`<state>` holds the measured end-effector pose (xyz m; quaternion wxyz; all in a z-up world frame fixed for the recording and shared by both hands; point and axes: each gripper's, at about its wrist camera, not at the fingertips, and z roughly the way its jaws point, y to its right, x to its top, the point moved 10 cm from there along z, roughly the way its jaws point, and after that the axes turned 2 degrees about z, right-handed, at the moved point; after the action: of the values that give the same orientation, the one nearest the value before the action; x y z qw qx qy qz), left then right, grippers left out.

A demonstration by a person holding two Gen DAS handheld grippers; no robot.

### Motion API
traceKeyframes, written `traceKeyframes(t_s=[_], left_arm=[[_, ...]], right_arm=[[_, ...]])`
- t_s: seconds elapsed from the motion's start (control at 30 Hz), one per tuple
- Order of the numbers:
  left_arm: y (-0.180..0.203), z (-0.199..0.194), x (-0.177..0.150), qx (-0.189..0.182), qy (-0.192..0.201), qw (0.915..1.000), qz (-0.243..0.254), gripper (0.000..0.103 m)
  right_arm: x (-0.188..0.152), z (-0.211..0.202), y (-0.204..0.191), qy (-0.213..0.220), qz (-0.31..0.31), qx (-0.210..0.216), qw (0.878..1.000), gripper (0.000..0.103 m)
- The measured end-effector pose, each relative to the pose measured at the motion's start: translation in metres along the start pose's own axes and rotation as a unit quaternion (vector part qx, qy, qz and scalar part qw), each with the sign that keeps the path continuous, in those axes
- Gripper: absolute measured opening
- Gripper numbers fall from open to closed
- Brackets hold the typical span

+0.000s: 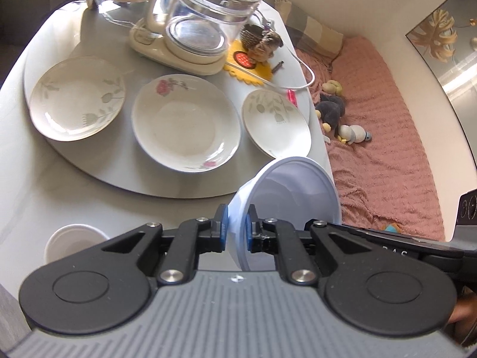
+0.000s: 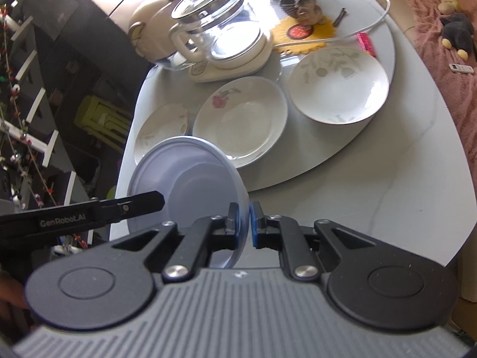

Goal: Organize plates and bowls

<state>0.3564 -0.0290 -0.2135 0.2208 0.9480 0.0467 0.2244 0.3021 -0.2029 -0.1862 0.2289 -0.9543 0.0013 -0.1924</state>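
Note:
A pale blue bowl hangs tilted above the white table's near edge, held by both grippers on opposite sides of its rim. My left gripper is shut on the rim in the left wrist view. In the right wrist view my right gripper is shut on the same blue bowl, and one of the left gripper's fingers reaches its far rim. Three plates lie on the grey turntable: a leaf-pattern plate, a rose-pattern plate and a smaller leaf-pattern plate.
A small white bowl stands on the table at the near left. A glass kettle on its cream base, a yellow mat and a figurine fill the turntable's back. A pink-covered bed with soft toys lies past the table's right edge.

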Motion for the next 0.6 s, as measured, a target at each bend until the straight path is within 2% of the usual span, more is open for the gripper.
traceKeyframes(t_s=[0.6], left_arm=[[-0.077, -0.043, -0.020, 0.005, 0.023, 0.9983, -0.054, 0.015]], right_arm=[[-0.024, 0.038, -0.073, -0.047, -0.062, -0.002, 0.997, 0.011]])
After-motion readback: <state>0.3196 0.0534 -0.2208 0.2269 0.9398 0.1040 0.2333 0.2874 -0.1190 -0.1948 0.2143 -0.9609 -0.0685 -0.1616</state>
